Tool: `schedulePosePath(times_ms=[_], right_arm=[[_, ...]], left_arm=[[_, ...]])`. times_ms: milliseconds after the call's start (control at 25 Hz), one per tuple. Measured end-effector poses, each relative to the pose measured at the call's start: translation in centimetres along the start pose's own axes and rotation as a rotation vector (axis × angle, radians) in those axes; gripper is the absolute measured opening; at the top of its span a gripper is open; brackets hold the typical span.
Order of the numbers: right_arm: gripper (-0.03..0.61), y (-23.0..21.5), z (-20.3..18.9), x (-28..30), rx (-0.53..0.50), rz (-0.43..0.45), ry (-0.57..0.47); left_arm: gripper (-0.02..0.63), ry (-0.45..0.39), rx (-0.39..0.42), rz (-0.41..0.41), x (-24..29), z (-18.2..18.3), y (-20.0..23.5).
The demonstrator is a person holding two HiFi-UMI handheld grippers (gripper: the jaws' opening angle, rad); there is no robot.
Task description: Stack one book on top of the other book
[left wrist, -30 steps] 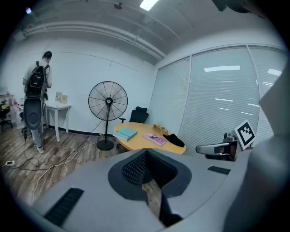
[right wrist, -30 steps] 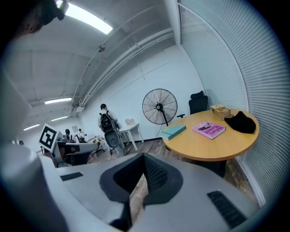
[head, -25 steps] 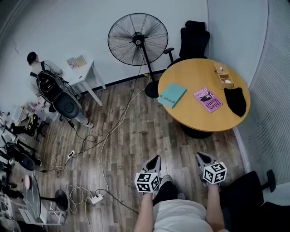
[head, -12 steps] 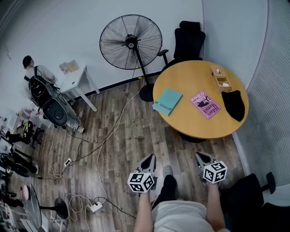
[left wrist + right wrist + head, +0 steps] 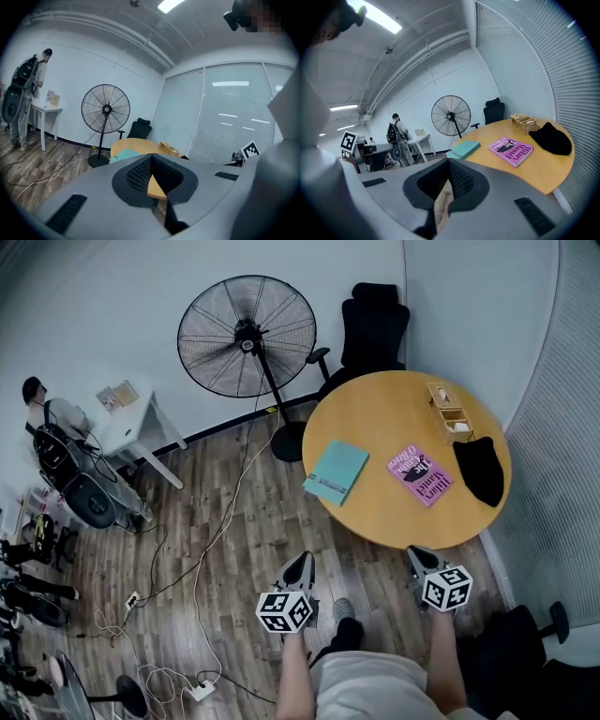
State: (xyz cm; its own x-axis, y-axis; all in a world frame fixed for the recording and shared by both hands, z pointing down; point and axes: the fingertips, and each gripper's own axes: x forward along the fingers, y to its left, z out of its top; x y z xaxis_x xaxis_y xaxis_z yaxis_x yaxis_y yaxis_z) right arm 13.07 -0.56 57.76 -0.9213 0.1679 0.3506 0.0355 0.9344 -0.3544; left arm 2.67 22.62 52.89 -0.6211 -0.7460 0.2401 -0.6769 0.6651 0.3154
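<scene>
A teal book (image 5: 336, 472) lies near the left edge of the round wooden table (image 5: 394, 517); a pink book (image 5: 421, 474) lies to its right, apart from it. Both show in the right gripper view, teal book (image 5: 464, 149) and pink book (image 5: 512, 151). My left gripper (image 5: 300, 568) is shut and empty, held over the floor short of the table. My right gripper (image 5: 418, 559) is shut and empty, just at the table's near edge. The left gripper view catches the teal book (image 5: 123, 153) on the table.
A black cloth (image 5: 481, 470) and a small wicker box (image 5: 447, 408) sit on the table's right side. A standing fan (image 5: 246, 337) and black office chair (image 5: 371, 326) stand behind it. Cables (image 5: 202, 549) trail across the wooden floor; a person (image 5: 52, 427) stands by a white desk (image 5: 122, 418) far left.
Both grippers, still shut, have come closer to the table. The table and books have shifted toward the picture's lower left as the view advanced.
</scene>
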Motion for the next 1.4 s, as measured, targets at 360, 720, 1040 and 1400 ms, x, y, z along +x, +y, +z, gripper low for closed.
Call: schedulePosePath(times_ms=[360,720,1040,1400], right_arm=[[0.021,-2.2,2.7,6.1,0.031,-0.064,0.031],[0.021,-4.0,4.1,11.1,0.032,-0.110,0.070],[0.021,-5.1,3.1,12.7,0.038,-0.157,0.116],[0.021,-7.4,2.8,11.2,0.051,-0.207,0.130]], left_arm=[[0.025,0.003,-0.042,-0.035,6.8,3.7,4.4],[0.025,0.078,-0.043,-0.084,12.3,4.2,8.1],[0.025,0.076,-0.083,-0.074,13.3,4.3,11.4],[0.025,0.099,-0.097,-0.097,15.6,3.0,10.0]])
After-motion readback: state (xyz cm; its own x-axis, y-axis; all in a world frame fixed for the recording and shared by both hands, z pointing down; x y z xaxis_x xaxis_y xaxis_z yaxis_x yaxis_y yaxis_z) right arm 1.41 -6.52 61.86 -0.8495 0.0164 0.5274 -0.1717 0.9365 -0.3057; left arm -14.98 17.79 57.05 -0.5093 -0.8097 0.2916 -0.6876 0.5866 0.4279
